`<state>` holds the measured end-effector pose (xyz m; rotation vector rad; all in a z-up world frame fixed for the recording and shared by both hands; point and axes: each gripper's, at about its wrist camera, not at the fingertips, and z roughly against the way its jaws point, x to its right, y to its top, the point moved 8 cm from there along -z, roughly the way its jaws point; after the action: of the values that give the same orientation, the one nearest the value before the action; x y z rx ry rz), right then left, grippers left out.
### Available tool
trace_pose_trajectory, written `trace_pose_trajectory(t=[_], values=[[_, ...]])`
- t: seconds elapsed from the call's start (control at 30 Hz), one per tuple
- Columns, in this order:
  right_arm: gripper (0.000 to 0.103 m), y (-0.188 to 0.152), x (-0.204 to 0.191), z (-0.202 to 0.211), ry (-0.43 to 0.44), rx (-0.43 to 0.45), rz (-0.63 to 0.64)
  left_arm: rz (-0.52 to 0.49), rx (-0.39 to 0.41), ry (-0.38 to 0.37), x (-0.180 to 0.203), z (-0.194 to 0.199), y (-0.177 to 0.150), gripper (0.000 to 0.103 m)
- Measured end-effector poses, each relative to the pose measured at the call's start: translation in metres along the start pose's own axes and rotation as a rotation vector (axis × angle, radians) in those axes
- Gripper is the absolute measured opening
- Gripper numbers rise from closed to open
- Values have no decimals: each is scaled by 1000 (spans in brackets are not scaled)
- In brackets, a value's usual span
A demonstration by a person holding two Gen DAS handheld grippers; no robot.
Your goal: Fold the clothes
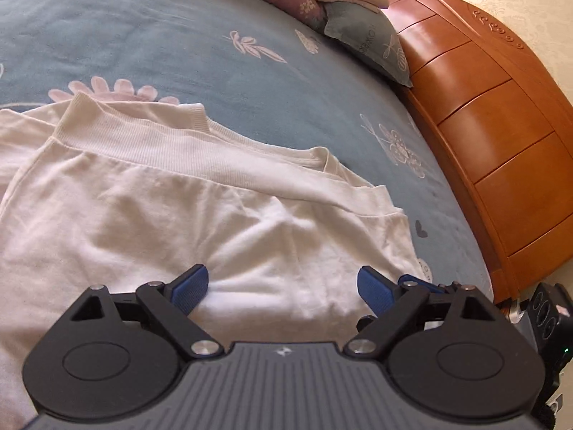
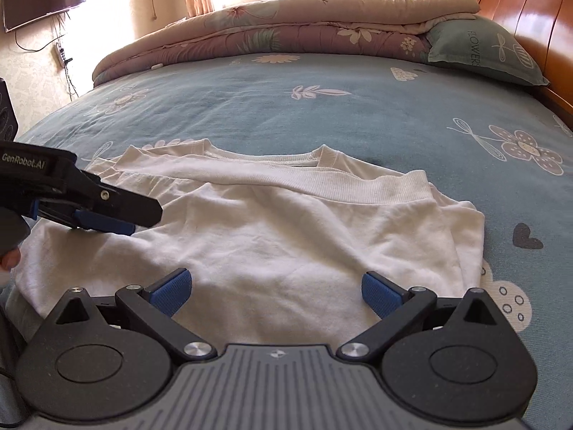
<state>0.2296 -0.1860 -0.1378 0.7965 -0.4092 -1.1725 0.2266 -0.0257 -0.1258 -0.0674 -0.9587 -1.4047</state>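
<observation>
White sweatshirt (image 2: 272, 229) lies partly folded on the blue floral bed (image 2: 358, 114), its near edge hidden behind both tools. Right gripper (image 2: 276, 288) fingers spread, empty, over its near hem. Left gripper (image 1: 283, 288) fingers spread over cloth; side-on in right view. Pillow (image 2: 480, 53) far right.
</observation>
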Motion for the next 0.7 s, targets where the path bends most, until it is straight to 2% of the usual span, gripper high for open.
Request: trace_pose_trajectory(t=[0.07,0.1,0.13,0.2,0.23,0.27,0.33,0.4,0.5,0.63,0.67,0.7], values=[[103,-3,2,4,-3,1,-6,-2,27,-59,11,10,4,91],[103,-5,3,5,-4,2,-9,-8,37,-63,13,11,4,92],[103,-6,4,7,-6,2,-12,-5,33,-46,11,9,3,92],[103,-9,6,11,-9,3,-18,79,-36,-6,-6,-3,-6,91],[103,-11,7,13,-10,4,-20,109,-46,-18,-12,-5,-11,90],[103,-13,7,14,-12,4,-23,113,-31,-36,-12,-1,-13,91],[103,-15,9,18,-12,6,-28,135,-55,-43,-13,8,-13,91],[103,-13,7,18,-1,9,-28,124,-15,-33,-13,22,-3,91],[103,1,-11,18,67,42,-11,127,61,2,-23,38,16,91],[103,20,-52,12,194,72,45,161,17,100,-51,23,7,92],[103,23,-64,9,232,71,61,167,13,116,-57,20,5,89],[103,24,-76,3,274,60,69,170,32,101,-61,22,5,89]])
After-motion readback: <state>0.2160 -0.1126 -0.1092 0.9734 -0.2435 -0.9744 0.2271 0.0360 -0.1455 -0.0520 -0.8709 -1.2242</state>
